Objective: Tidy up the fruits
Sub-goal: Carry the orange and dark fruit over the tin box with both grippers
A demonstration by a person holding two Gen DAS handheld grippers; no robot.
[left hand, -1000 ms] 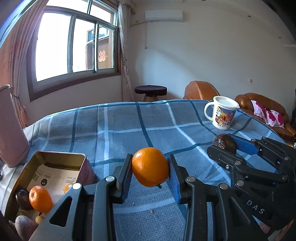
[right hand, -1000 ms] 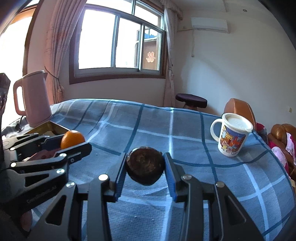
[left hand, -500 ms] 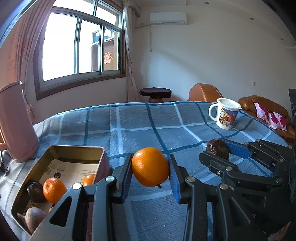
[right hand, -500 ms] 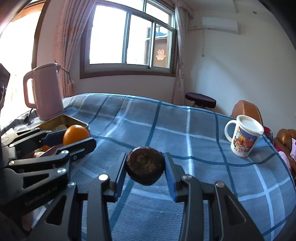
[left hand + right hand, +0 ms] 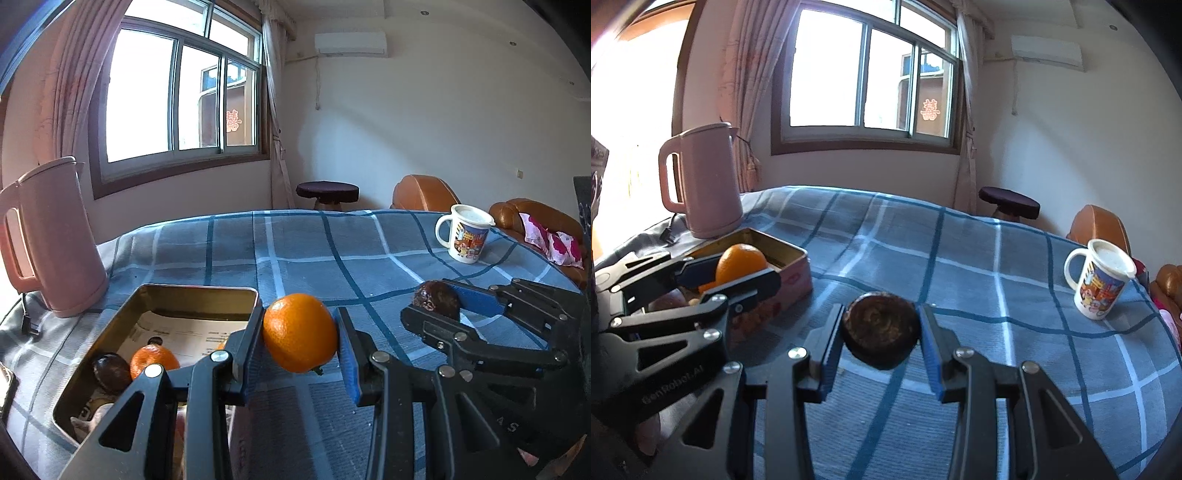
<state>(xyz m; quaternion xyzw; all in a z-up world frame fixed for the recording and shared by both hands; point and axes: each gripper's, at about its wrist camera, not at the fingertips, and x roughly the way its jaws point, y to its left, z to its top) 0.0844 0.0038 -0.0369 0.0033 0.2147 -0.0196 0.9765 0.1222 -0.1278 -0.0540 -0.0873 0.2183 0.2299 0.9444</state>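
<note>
Surface: table under a blue plaid cloth. Directly on the cloth: pink kettle at far left; open metal tin just beside it, nearer the camera; printed white mug well apart at the far right. Black plug lies by the kettle.

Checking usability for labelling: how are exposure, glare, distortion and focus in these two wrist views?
Left wrist view: window blown out white, strong fisheye bend with dark corners; orange in the left gripper is sharp and evenly lit.
Right wrist view: glare washes the left edge beside the pink kettle; the dark fruit in the right gripper is shaded with little surface detail; mug is clear.
</note>
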